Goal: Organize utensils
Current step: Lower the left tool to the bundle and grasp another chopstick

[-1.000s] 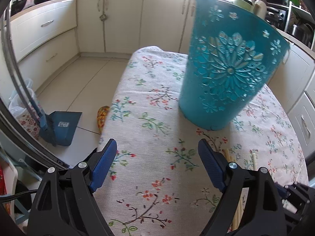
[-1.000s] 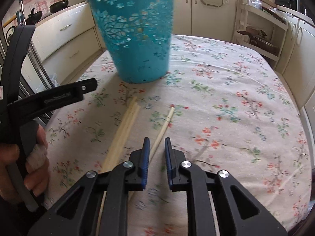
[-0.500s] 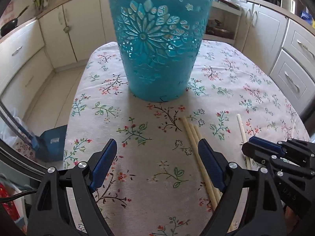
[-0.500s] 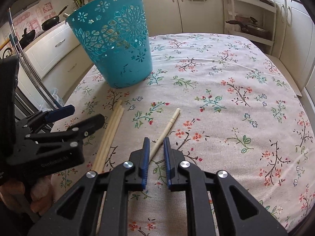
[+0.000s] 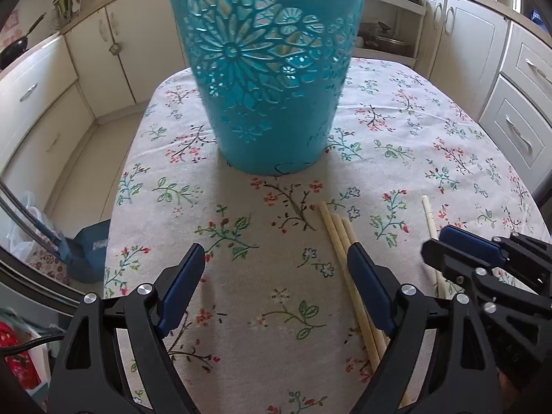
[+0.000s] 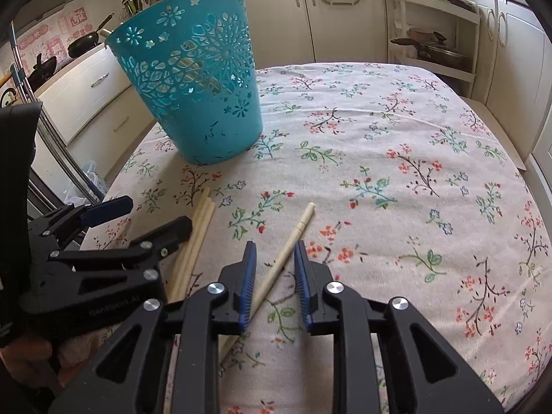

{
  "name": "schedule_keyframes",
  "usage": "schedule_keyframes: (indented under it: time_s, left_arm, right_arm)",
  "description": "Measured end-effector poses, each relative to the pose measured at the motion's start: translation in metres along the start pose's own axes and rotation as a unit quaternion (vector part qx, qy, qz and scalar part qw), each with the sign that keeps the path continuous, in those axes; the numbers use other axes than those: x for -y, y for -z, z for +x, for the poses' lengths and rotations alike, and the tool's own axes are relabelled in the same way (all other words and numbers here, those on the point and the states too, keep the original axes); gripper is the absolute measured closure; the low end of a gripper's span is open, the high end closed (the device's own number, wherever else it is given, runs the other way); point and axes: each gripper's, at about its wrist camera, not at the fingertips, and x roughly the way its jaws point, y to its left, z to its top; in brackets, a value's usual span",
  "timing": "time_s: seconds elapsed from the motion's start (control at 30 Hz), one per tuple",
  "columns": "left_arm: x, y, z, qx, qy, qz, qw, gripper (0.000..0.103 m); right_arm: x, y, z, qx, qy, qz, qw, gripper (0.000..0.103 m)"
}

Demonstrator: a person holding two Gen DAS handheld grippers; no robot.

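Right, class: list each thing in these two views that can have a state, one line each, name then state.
Teal basket: upright on the tablecloth, chopsticks visible inside through the cutouts.
Bundle of chopsticks: lying flat, side by side.
Single chopstick: lying flat, apart from the bundle, between the right jaws, not gripped.
Left gripper: open wide.
Right gripper: partly open.

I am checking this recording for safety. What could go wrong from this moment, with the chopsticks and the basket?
The single chopstick lies slanted between the right gripper fingers, so closing may roll it away. The left gripper sits near the bundled chopsticks and might scatter them. The tall teal basket could tip if bumped.
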Motion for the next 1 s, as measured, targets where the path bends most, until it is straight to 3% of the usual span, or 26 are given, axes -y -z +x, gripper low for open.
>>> schedule_keyframes:
  time_s: [0.47, 0.53, 0.6, 0.63, 0.7, 0.8, 1.0]
  left_arm:
    - [0.000, -0.003, 0.007, -0.013, -0.001, -0.010, 0.9999, 0.037]
    - [-0.001, -0.001, 0.005, -0.013, 0.001, -0.011, 0.9999, 0.044]
    - [-0.003, 0.000, 0.003, -0.009, 0.007, -0.006, 0.9999, 0.058]
    - [-0.003, 0.000, 0.002, -0.007, 0.011, 0.000, 0.9999, 0.062]
    - [-0.003, -0.003, 0.002, -0.010, 0.025, 0.011, 0.9996, 0.080]
    - [-0.011, -0.008, 0.004, -0.025, 0.047, 0.015, 0.9984, 0.088]
    - [-0.017, -0.011, 0.007, -0.032, 0.055, 0.016, 0.9979, 0.098]
  right_arm:
    - [0.005, -0.005, 0.001, -0.003, 0.002, -0.003, 1.000, 0.080]
    - [0.005, -0.005, 0.000, -0.004, 0.002, -0.005, 1.000, 0.080]
    - [0.002, -0.007, 0.003, -0.006, -0.002, -0.010, 1.000, 0.084]
    - [-0.003, -0.009, 0.006, -0.014, -0.012, -0.019, 1.000, 0.092]
    - [-0.020, -0.010, 0.010, -0.026, -0.029, -0.060, 0.997, 0.093]
    - [-0.033, -0.006, 0.007, -0.025, -0.017, -0.099, 0.995, 0.093]
    - [-0.024, -0.003, 0.005, -0.020, -0.025, -0.075, 0.997, 0.093]
